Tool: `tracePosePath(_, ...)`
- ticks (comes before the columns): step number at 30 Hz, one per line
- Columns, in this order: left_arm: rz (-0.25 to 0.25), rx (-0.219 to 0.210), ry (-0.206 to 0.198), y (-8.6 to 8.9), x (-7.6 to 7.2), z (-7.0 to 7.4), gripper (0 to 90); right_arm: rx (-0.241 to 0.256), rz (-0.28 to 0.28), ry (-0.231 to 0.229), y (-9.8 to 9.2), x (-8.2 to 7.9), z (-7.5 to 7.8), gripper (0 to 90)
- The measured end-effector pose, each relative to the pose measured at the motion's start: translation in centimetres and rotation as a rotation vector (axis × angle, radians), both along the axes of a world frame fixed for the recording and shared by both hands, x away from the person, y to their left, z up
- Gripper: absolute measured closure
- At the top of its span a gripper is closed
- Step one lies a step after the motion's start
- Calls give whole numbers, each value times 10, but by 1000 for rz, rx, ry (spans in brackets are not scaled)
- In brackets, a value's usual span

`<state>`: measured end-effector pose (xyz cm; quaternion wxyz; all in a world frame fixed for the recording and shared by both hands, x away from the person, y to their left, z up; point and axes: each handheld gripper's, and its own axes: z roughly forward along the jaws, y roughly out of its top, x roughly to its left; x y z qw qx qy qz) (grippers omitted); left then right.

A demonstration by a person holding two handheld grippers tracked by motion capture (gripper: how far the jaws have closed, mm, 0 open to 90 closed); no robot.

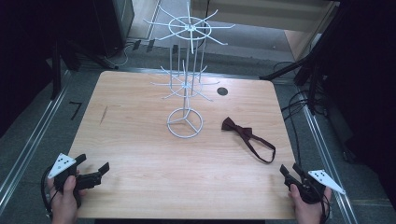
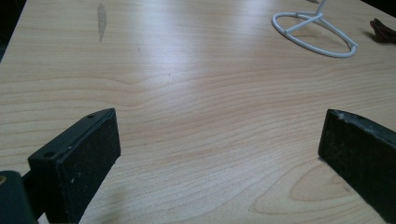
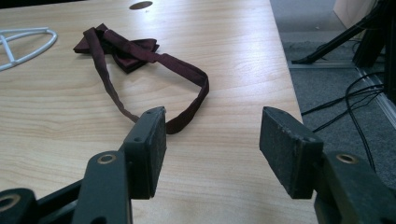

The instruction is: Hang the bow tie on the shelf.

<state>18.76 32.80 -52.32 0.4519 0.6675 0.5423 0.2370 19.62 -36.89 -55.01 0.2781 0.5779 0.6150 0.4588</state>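
Bow tie (image 1: 238,128) in dark maroon lies flat on the right half of the wooden table (image 1: 140,140), just right of the white wire rack (image 1: 187,84). Its knotted bow sits toward the table's middle, and a thin strap (image 1: 261,149) of the same cloth runs from it toward the person, closing into a long narrow loop. From the right gripper view the fabric (image 3: 126,49) has a faint sheen, the bow looks a little rumpled, and the near end of the loop (image 3: 187,116) lies just beyond the jaws.

That rack stands on a ring base (image 1: 185,122) with three spokes, and its upright post carries two tiers of thin arms fanning outward. A small dark round hole (image 1: 222,91) is set in the table behind the tie.

Down at the near left corner a hand holds the left gripper (image 1: 95,171), jaws spread wide over bare wood with nothing between them. At the near right corner the other hand holds the right gripper (image 1: 290,171), its jaws also spread apart and empty, aimed at the strap's loop but apart from it.
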Motion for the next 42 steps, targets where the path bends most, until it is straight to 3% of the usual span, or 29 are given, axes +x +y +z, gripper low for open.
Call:
tracePosePath(4, -1, -1, 0, 0, 0, 0, 0, -27, 20, 38, 3, 0, 0, 373)
tracePosePath(8, 0, -2, 0, 0, 0, 0, 0, -52, 26, 39, 7, 2, 5, 351)
tracePosePath(14, -2, -3, 0, 0, 0, 0, 0, -73, 62, 72, 20, 16, 16, 298)
tracePosePath(16, -2, -3, -1, 0, 0, 0, 0, -109, 73, 100, 28, 25, 19, 282)
tracePosePath(19, -2, -4, -2, 0, 0, 0, 0, -117, 91, 133, 33, 33, 21, 253)
tracePosePath(20, -2, -5, -2, 0, 0, 0, 0, -117, 91, 133, 33, 33, 21, 253)
tracePosePath(22, -3, -4, -1, 0, 0, 0, 0, -122, 106, 187, 36, 41, 21, 224)
tracePosePath(27, -2, -6, -2, 1, 0, 0, 0, -128, 125, 235, 40, 51, 18, 189)
tracePosePath(30, -2, -6, -1, 0, 0, 0, 0, -149, 119, 242, 44, 55, 17, 134)
tracePosePath(31, -2, -6, -1, 0, 0, 0, 0, -166, 99, 246, 46, 56, 17, 145)
tracePosePath(34, -2, -6, -1, 0, 0, 0, 0, -171, 121, 257, 50, 61, 16, 137)
tracePosePath(42, -2, -8, -1, 1, 0, 0, 0, -220, 105, 294, 63, 74, 11, 140)
